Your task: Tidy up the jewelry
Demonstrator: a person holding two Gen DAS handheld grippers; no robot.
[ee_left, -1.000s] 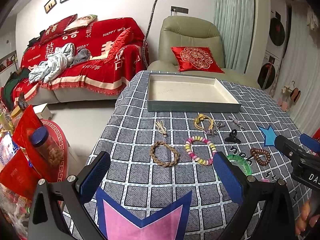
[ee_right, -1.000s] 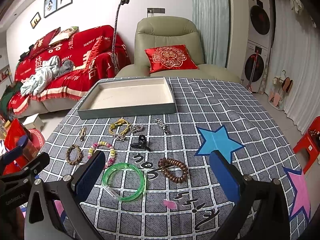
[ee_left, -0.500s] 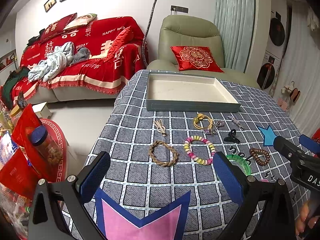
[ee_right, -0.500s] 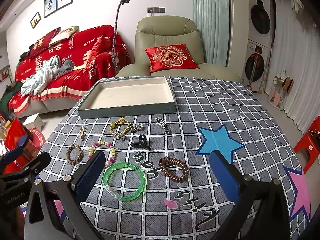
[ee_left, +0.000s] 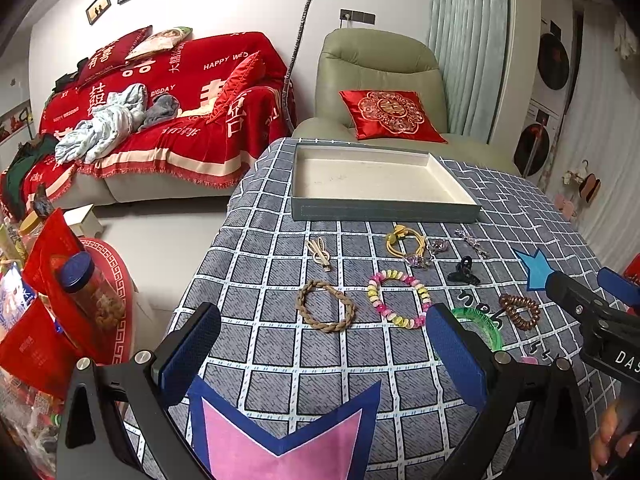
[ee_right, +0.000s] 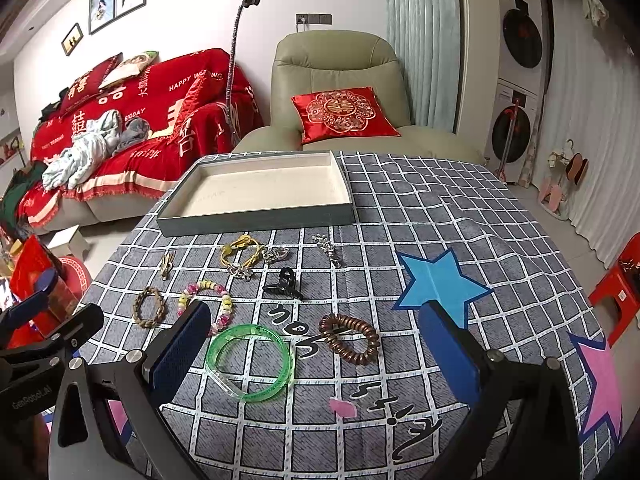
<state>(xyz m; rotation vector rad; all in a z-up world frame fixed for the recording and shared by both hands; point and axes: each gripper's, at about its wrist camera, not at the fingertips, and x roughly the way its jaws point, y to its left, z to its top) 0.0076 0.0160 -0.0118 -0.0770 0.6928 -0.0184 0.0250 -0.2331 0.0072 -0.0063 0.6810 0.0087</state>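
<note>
Both grippers hang over the near edge of the table (ee_right: 460, 216), each with jaws spread wide and nothing between them. No piece has been moved: the tray (ee_right: 256, 218) at the far side of the table is bare inside.

The jewelry lies loose on the checked cloth between the grippers and the tray.
- Left gripper (ee_left: 324, 354): the braided brown bracelet (ee_left: 325, 306) lies just ahead of it, slightly left of centre, flat, its oval running from far left to near right. The pastel bead bracelet (ee_left: 398, 298) lies beside it to the right.
- Right gripper (ee_right: 316, 350): the green bangle (ee_right: 251, 361) lies flat nearest its left finger, and the brown coil hair tie (ee_right: 349, 338) lies almost on its centre line, just ahead.
- Farther off, nearer the tray: a black claw clip (ee_right: 283, 283), a yellow cord piece (ee_right: 240, 254), a small gold clip (ee_left: 319, 255) and a silver piece (ee_right: 328, 249).

Judgement: the task is at its start. The right gripper is the nearer to the bangle and the coil tie; the left is the nearer to the two bracelets. Every piece lies flat, so a pick calls for one finger inside the ring and one outside. The thin bangle rim may slip.
</note>
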